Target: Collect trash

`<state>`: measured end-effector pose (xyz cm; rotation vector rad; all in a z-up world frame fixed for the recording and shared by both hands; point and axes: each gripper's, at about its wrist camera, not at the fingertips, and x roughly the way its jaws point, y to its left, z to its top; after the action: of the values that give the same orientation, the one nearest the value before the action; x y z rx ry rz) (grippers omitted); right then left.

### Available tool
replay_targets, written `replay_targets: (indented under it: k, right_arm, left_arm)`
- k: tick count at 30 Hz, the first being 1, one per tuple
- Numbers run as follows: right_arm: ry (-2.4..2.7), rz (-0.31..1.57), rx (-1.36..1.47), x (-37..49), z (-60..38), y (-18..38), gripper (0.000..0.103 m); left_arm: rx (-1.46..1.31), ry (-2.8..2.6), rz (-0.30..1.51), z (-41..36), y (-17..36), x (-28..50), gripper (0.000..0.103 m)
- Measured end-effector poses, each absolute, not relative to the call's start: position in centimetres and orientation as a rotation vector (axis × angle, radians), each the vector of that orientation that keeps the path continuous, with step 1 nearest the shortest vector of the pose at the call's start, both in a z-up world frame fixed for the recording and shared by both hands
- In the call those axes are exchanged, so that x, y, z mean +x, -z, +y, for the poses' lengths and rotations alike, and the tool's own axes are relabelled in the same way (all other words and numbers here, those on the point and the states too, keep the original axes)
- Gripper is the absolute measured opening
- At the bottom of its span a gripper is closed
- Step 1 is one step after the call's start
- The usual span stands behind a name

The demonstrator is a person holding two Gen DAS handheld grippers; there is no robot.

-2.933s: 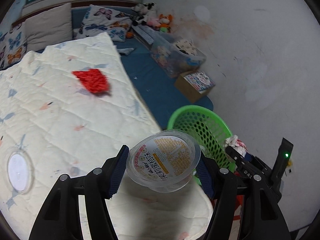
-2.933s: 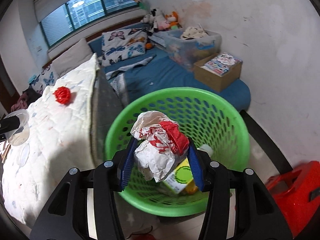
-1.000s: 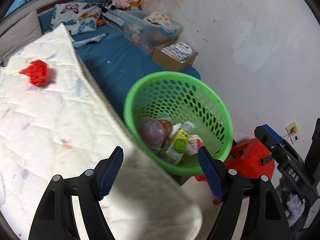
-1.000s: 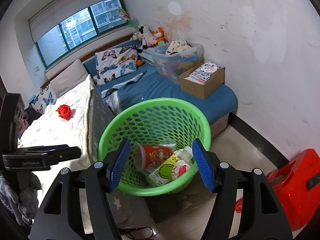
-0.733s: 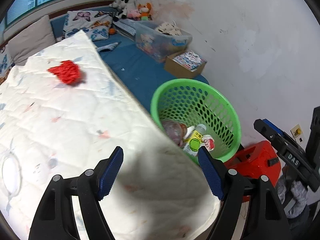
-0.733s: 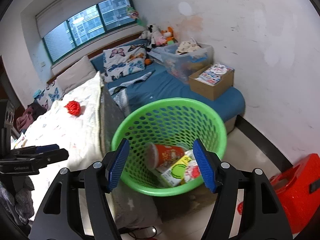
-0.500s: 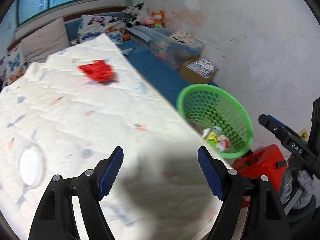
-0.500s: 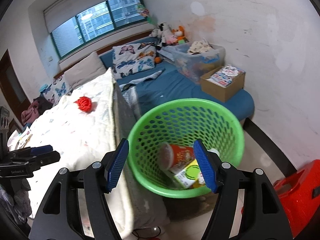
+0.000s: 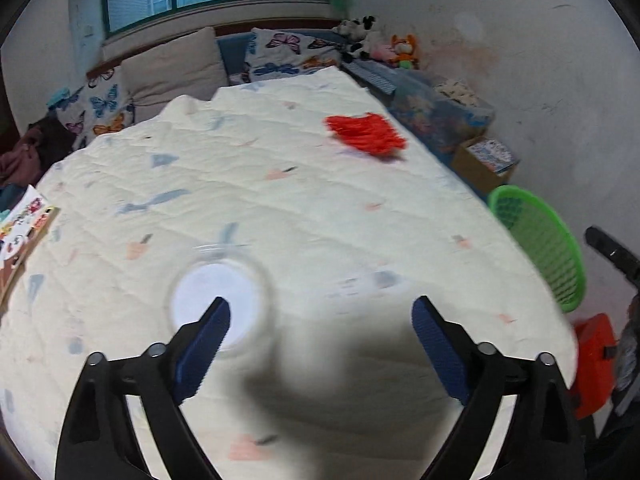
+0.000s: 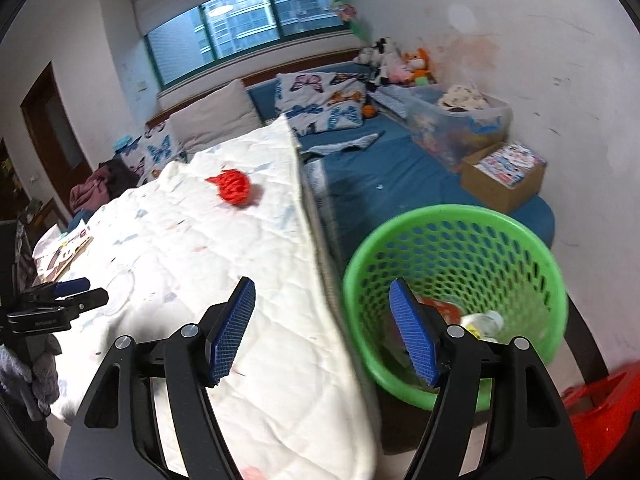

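Lying on the quilt (image 9: 304, 216), a round clear lid (image 9: 218, 300) (blurred) sits at lower left of the left wrist view, just beyond the left gripper (image 9: 320, 320), whose jaws are spread and empty. A red crumpled wad (image 9: 366, 134) rests upper right. In the right wrist view, the right gripper (image 10: 324, 328), also released, hovers beside the green basket (image 10: 556, 280) holding trash (image 10: 482, 322).

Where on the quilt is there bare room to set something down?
The quilt is bare between the red mesh wad and the clear lid, and toward the pillows. It is crowded at the left edge by the booklet and under the left tool.
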<state>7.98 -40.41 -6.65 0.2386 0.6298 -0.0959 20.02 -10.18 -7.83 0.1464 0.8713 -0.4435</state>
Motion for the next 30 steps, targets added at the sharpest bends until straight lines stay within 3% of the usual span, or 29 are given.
replay_targets:
  k: [15,30]
  right_arm:
    - [0.015,0.672,0.186,11.9,-36.0,7.0,0.071]
    - [-0.037,0.701,0.140,15.1,-33.4,7.3,0.071]
  left_arm:
    - [0.201,0.421,0.925,-6.0,11.5,23.8,0.093]
    - [0.225,0.444,0.923,-5.5,11.9,25.0,0.094]
